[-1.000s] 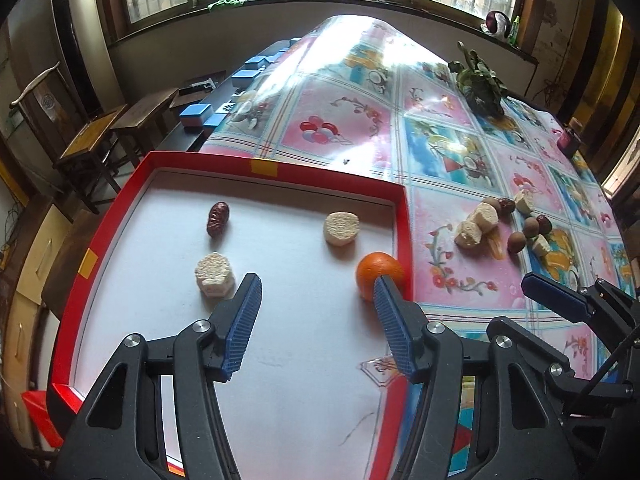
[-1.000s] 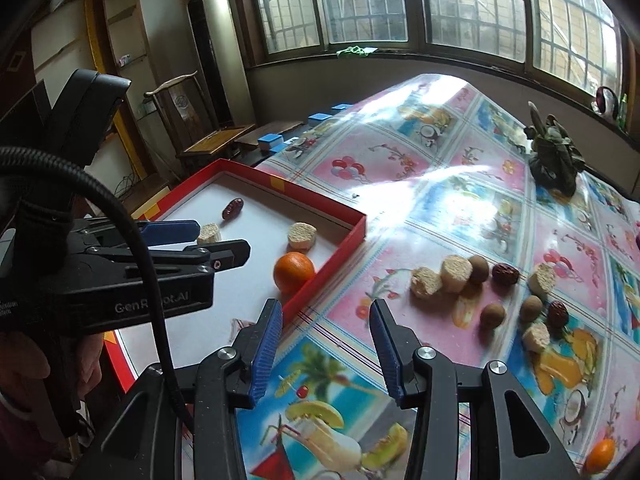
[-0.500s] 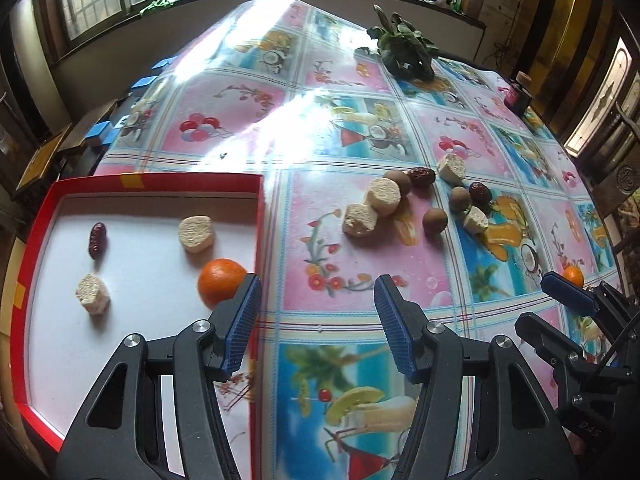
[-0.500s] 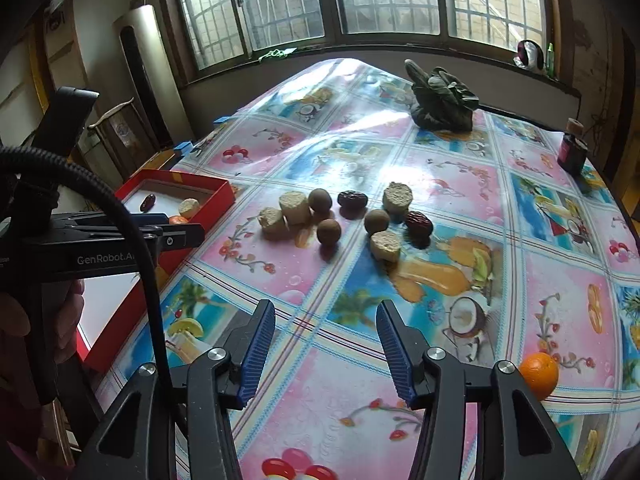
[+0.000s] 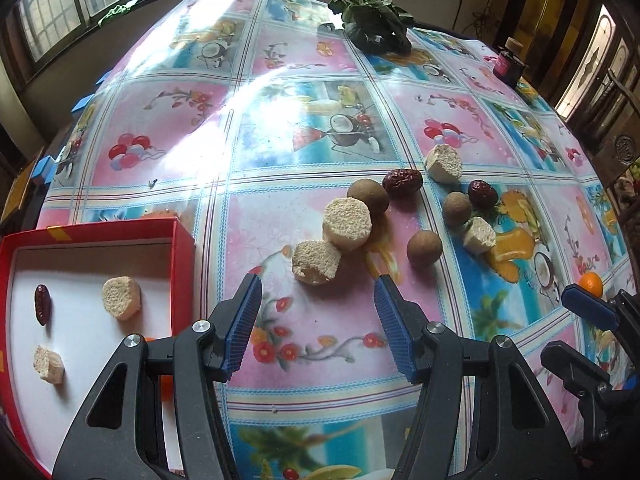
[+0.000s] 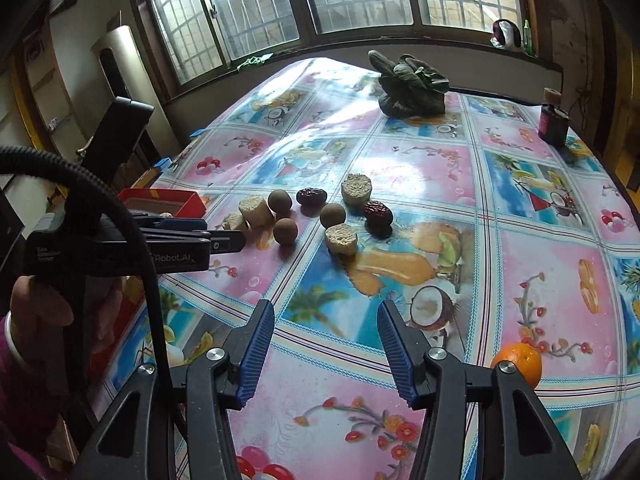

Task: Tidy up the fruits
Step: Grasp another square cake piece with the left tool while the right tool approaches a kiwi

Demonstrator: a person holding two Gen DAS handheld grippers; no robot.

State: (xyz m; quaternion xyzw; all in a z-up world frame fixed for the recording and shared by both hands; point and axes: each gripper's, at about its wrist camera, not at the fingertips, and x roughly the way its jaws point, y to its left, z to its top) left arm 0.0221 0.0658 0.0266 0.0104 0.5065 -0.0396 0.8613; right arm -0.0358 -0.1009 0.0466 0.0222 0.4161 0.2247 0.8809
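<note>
My left gripper (image 5: 318, 322) is open and empty, just short of a pale cut chunk (image 5: 316, 261) in a cluster of pale chunks (image 5: 347, 223), brown round fruits (image 5: 424, 248) and red dates (image 5: 402, 179) on the tablecloth. The red tray (image 5: 182, 240) at left holds a date (image 5: 41, 310) and two pale chunks (image 5: 121, 303); an orange there is mostly hidden behind my left finger. My right gripper (image 6: 326, 354) is open and empty, well short of the same cluster (image 6: 333, 215). A loose orange (image 6: 520, 362) lies at its right, also in the left wrist view (image 5: 591, 283).
A green leafy bundle (image 6: 412, 88) and a dark jar (image 6: 553, 118) stand at the table's far side. The left gripper's body (image 6: 120, 246) and the holding hand fill the left of the right wrist view. Windows run behind the table.
Both grippers have swung right, away from the red tray toward the fruit cluster. The left gripper has closed in on the nearest pale chunk. Both stayed open.
</note>
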